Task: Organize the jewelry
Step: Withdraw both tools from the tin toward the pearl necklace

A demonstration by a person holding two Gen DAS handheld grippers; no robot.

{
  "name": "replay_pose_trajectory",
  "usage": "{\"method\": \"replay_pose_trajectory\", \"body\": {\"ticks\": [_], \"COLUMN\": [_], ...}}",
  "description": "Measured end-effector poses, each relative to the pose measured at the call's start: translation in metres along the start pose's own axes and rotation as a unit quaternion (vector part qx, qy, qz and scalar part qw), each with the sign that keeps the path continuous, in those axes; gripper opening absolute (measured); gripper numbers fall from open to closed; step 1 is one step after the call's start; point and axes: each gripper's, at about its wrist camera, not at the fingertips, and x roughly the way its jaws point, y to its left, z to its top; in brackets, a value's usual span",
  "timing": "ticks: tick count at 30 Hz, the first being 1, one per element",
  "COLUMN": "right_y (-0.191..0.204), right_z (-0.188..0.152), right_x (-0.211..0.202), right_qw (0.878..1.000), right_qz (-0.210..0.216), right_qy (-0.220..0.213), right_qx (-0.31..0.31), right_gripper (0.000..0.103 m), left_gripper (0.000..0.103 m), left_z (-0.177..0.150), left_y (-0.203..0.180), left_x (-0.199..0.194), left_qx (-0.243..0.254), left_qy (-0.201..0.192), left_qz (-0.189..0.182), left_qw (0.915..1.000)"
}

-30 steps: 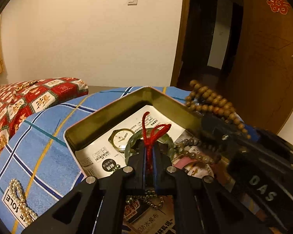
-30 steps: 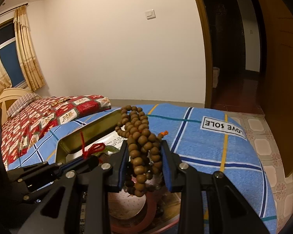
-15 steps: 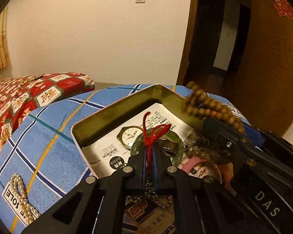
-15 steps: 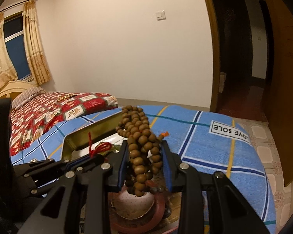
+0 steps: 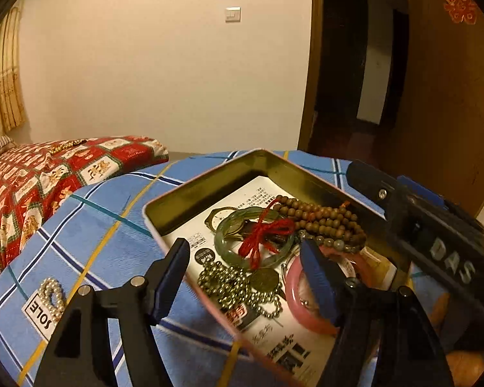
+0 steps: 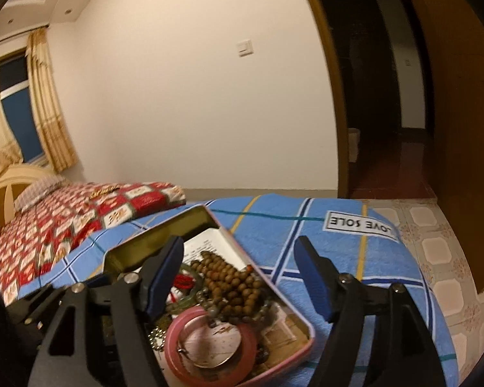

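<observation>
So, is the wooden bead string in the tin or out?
In. The wooden bead string lies inside the tin, beside the green bangle.

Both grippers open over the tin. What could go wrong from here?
1. The red cord lies tangled across the green bangle and beside the wooden beads; lifting one may drag the others.
2. The left gripper straddles the tin wall, so closing could clip it.
3. The pearl strand sits outside the tin on the blanket, easily missed.

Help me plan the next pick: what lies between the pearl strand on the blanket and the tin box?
Only bare blue blanket separates the pearl strand from the tin box; the open left gripper hangs above. The left wrist view shows this.
</observation>
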Motion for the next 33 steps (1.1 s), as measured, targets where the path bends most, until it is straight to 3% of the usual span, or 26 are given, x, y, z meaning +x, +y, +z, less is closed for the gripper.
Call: {"method": "replay_pose_trajectory", "body": {"ticks": [14, 33], "right_y": [0.015, 0.041], "right_z": [-0.012, -0.034], "right_x": [-0.026, -0.057], "right_qw": [0.999, 0.997], "right_qz": [-0.043, -0.049], "right_qy": [-0.022, -0.028], "right_qx": [-0.018, -0.043], "right_gripper": [0.074, 0.074], "left_gripper": [0.071, 0.071], "left_z": [-0.026, -0.047], "left_y": [0.031, 0.046], "left_x": [-0.036, -0.060], "left_qx": [-0.013, -0.017], "left_qy": [-0.007, -0.010], "left_qz": [0.046, 0.053], "left_qw": [0.9988, 0.9984]}}
